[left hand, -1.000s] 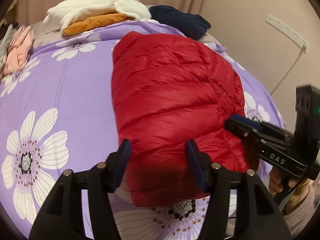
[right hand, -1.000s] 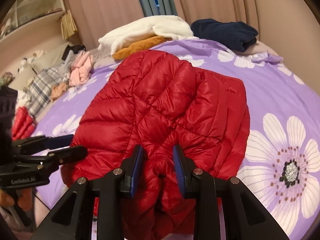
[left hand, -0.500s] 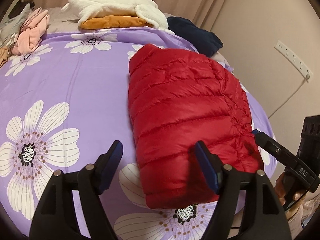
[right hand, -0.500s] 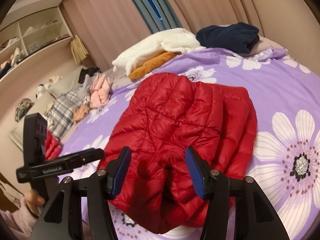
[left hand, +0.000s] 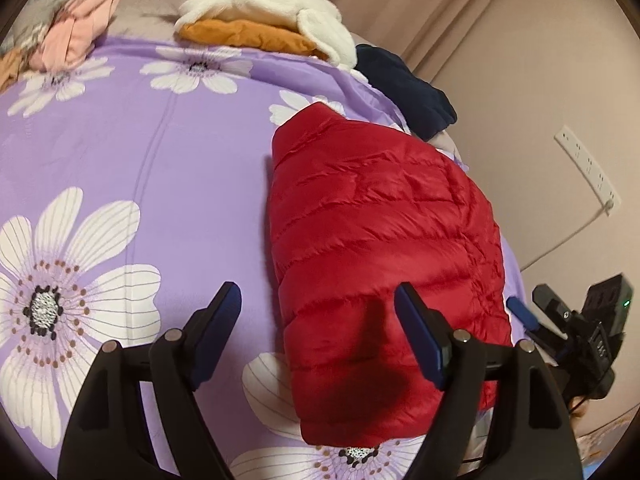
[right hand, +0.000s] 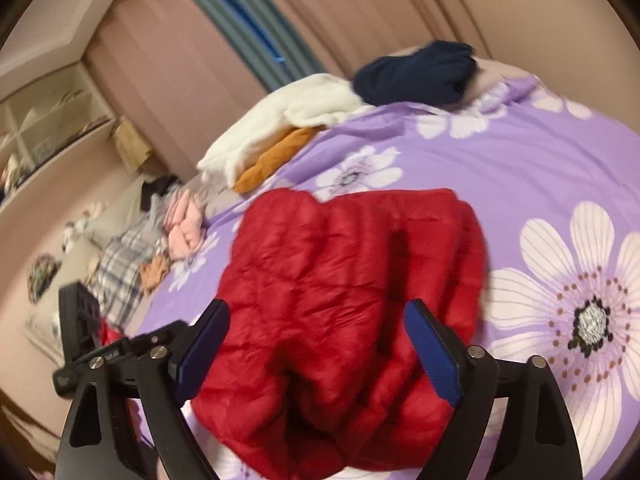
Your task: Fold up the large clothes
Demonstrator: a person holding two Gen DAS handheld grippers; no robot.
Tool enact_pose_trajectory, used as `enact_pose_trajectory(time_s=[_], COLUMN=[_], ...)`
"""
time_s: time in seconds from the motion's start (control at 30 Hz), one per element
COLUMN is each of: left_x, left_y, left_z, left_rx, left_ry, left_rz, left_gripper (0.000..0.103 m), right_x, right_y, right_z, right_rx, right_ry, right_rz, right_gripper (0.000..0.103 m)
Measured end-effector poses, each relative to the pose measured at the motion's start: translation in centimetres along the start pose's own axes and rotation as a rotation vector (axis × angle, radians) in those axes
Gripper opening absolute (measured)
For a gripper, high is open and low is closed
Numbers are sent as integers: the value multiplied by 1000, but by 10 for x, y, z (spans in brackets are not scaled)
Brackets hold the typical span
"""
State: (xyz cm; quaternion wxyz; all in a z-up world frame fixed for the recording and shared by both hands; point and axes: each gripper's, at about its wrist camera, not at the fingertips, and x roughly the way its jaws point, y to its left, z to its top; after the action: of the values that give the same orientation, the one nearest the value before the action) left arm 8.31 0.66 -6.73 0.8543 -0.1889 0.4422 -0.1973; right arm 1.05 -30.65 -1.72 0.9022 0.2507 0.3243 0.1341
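A red quilted down jacket (left hand: 380, 240) lies folded on the purple flowered bedspread (left hand: 140, 152), near the bed's front edge. It also shows in the right wrist view (right hand: 340, 280). My left gripper (left hand: 318, 320) is open and empty, held above the jacket's near left edge. My right gripper (right hand: 316, 344) is open and empty, held above the jacket's near end. The right gripper also shows at the right edge of the left wrist view (left hand: 560, 320). The left gripper's body shows at the left of the right wrist view (right hand: 92, 344).
At the head of the bed lie a white fleece (left hand: 256, 0) over an orange garment (left hand: 248, 36), a navy garment (left hand: 404, 88), and pink clothes (left hand: 76, 36). A plaid garment (right hand: 120, 272) lies at the bed's left. A wall with a power strip (left hand: 588, 168) is on the right.
My right gripper let go of the jacket's near end and opened wide. My left gripper opened wider. Both drew back and rose away from the jacket, which stays folded on the bed.
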Motion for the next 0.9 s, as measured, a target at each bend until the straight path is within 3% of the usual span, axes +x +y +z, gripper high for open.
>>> enact_pose_trajectory(time_s=[0.27,0.63,0.9], left_x=[30,51,67], left_y=[18,29,36], left_z=[8,15,15], left_rx=[-123,-193,-260], left_ry=[86,118,153], left_rz=[-88,-140,-227], left_gripper=[80,89,91], right_x=[14,39,51], right_y=[-43,-74,-92], right_z=[-2,-8,-16], right_rx=[171,330,432], right_ry=[72,141,181], right_rz=[5,88,137], right_gripper=[96,101,102])
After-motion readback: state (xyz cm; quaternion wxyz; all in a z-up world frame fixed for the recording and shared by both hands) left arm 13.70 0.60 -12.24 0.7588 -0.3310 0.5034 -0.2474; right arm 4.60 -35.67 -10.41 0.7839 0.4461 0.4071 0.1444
